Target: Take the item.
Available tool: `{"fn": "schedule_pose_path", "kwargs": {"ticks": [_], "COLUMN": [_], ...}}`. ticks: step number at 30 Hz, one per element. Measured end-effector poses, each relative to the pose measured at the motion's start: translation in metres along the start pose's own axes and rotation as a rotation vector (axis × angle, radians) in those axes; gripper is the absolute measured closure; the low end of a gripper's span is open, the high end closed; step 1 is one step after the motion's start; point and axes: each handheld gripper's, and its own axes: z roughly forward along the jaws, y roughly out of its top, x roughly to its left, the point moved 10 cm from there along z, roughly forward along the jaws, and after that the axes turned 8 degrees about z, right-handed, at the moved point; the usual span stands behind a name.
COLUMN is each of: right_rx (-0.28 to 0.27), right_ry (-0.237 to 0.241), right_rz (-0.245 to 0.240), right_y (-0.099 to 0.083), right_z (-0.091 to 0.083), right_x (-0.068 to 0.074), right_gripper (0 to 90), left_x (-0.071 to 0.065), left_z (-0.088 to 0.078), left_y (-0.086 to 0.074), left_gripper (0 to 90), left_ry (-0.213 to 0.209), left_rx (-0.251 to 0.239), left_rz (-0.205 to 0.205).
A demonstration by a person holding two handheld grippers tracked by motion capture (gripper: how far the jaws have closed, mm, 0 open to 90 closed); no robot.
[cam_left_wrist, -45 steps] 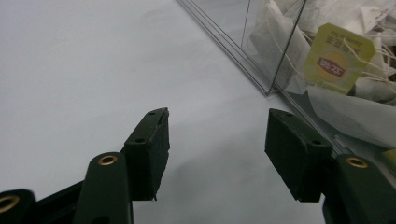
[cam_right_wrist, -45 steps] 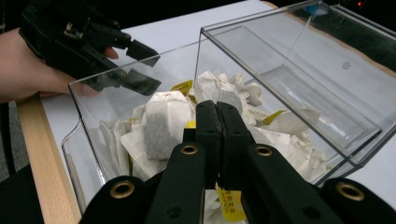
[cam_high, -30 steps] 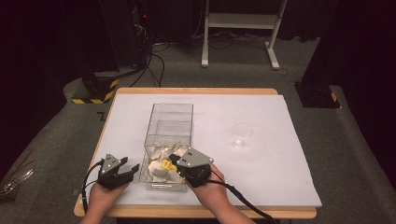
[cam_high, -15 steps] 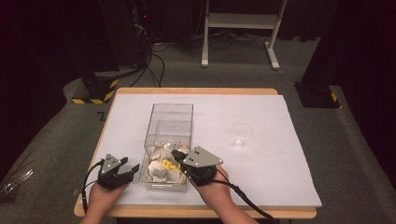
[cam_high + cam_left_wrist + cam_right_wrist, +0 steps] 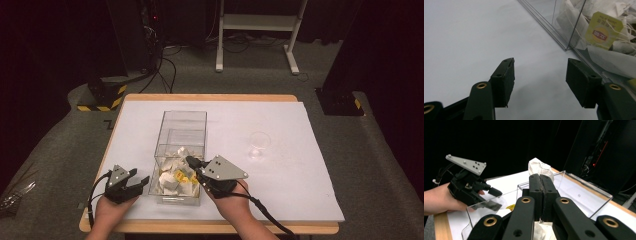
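High view: my right gripper sits over the near end of the clear box on the desk, above the tea bags; my left gripper rests just left of the box.

Left gripper view: my jaws stand apart over bare desk (nothing between them), the box wall just beside.

Right gripper view: my jaws are clamped on a white tea bag above the box.

Right tool raised above the clear box — tea bag pinched in its jaws, lifted off the pile
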Motion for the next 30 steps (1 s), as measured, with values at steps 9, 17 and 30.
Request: {"fn": "schedule_pose_path", "kwargs": {"ticks": [9,17,30], "right_rx": [-0.054,-0.082,-0.136], "right_ry": [-0.009,-0.013,-0.042], "right_rz": [-0.002,-0.005,0.001], "right_y": [0.013,0.020,0.034], "right_z": [-0.006,-0.010,-0.026], "right_x": [-0.003,-0.005,-0.015], "right_gripper": [89.4,89.4,89.4], "left_x": [0.000,-0.001,0.000], "left_z": [-0.001,-0.001,-0.001], "left_y": [0.000,0.000,0.000], "left_gripper": [40.3,40.2,40.3], "left_ry": [0.003,0.002,0.003], "left_rx": [-0.006,-0.005,-0.006], "left_rz": [-0.001,0.001,0.003]}}
